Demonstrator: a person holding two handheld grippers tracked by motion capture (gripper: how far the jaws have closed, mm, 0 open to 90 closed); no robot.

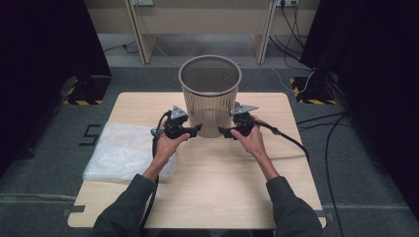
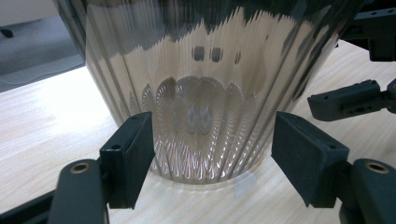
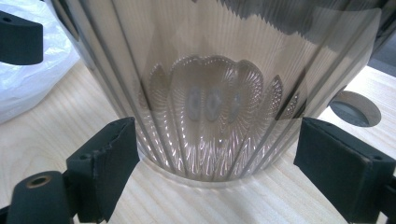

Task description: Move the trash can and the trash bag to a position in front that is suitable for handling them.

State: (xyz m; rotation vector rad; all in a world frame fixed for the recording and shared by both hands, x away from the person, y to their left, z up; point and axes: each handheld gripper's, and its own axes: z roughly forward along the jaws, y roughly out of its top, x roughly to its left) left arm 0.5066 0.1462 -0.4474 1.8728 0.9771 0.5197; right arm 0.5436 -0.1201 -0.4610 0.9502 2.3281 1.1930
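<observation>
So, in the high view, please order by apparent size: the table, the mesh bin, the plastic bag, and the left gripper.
1. table
2. plastic bag and mesh bin: look similar, unsure
3. left gripper

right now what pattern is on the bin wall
Fine grey mesh on the bin; best in the high view.

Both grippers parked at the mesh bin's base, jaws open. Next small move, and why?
Probably ease both grippers inward until the pads meet the mesh bin. The left gripper and right gripper flank its base from opposite sides, jaws open and facing the wall, nothing held. In both gripper views the bin's foot sits between the jaws, apparently not yet touched. The plastic bag lies untouched at the table's left.
</observation>
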